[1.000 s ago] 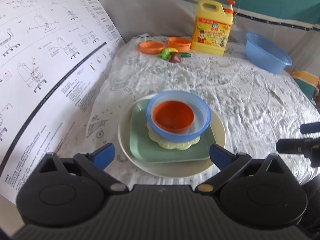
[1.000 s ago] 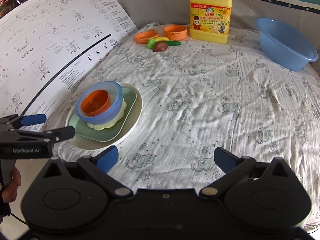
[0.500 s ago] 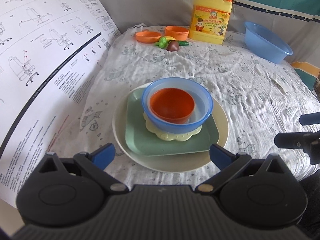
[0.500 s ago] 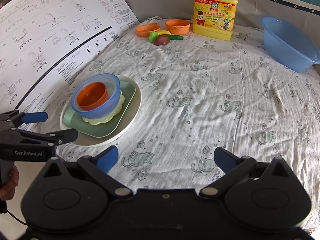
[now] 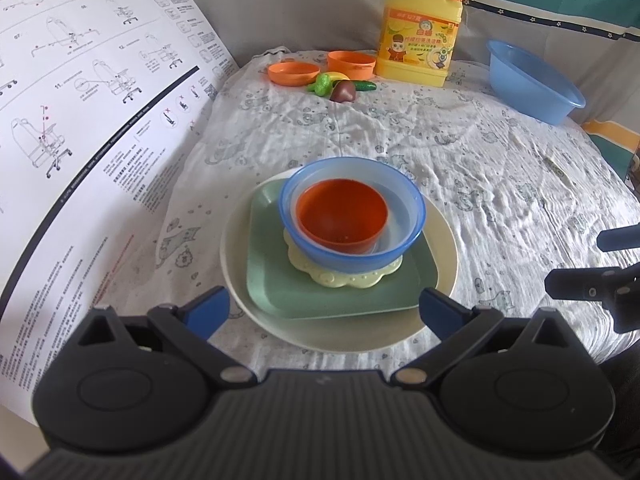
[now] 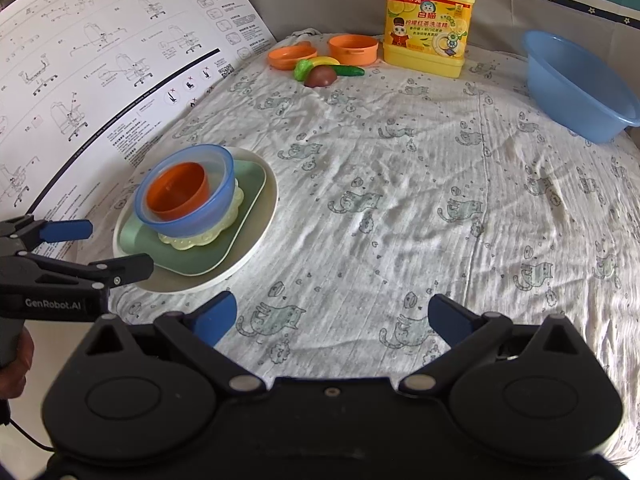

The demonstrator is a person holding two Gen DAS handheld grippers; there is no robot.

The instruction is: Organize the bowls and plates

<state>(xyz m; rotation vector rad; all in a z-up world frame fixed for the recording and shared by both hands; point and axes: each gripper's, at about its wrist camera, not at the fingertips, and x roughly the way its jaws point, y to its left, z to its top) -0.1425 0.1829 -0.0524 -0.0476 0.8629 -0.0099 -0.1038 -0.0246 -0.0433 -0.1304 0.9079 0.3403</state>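
Note:
A stack stands near the table's left front: a round cream plate carries a square green plate, a pale yellow scalloped dish, a blue bowl and an orange bowl inside it. My left gripper is open just before the stack's near rim, holding nothing. My right gripper is open over bare cloth to the right of the stack.
At the back stand a small orange plate, an orange bowl, toy vegetables, a yellow detergent jug and a blue basin. A large printed instruction sheet leans along the left. A hand holds the left gripper.
The left gripper has drawn nearer to the stack, which now looms larger and lower between its fingers. The right gripper has shifted slightly forward. Both stay open.

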